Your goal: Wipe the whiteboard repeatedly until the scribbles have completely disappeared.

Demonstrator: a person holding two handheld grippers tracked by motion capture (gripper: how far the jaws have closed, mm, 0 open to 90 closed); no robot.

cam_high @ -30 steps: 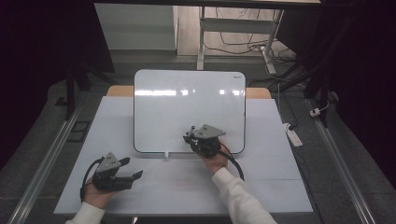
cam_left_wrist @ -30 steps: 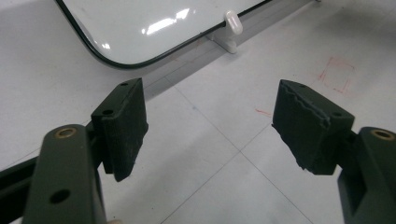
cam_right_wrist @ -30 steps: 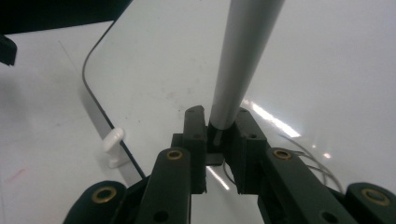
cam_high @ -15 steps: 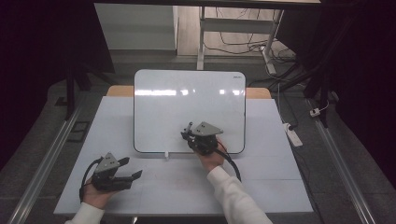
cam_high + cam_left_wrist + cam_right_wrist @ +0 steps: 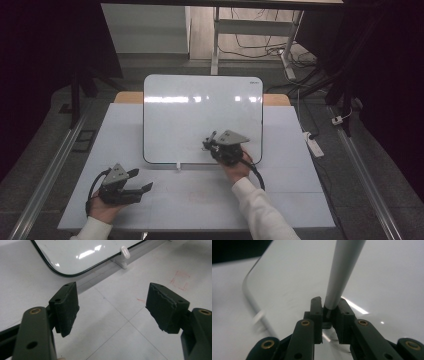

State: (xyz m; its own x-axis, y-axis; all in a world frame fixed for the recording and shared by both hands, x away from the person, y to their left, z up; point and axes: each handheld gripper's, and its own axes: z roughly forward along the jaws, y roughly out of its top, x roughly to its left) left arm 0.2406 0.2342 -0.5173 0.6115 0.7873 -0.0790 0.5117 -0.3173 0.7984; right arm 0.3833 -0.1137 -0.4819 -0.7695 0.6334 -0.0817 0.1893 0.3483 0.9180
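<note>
Right gripper [image 5: 327, 312] pinches a slim grey pen [image 5: 342, 272] by its end above the whiteboard [image 5: 200, 115] at the bench's far-middle; light, stiff, slippery-looking. Left gripper [image 5: 140, 181] fingers spread, holding nothing.

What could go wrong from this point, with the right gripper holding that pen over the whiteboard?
1. The right gripper pinches the pen only at its lower end, so it may pivot or slip under writing pressure.
2. The left gripper rests open on the table, apart from the whiteboard; unbraced, the board may shift.
3. The small white cap at the board's edge might get knocked.
</note>
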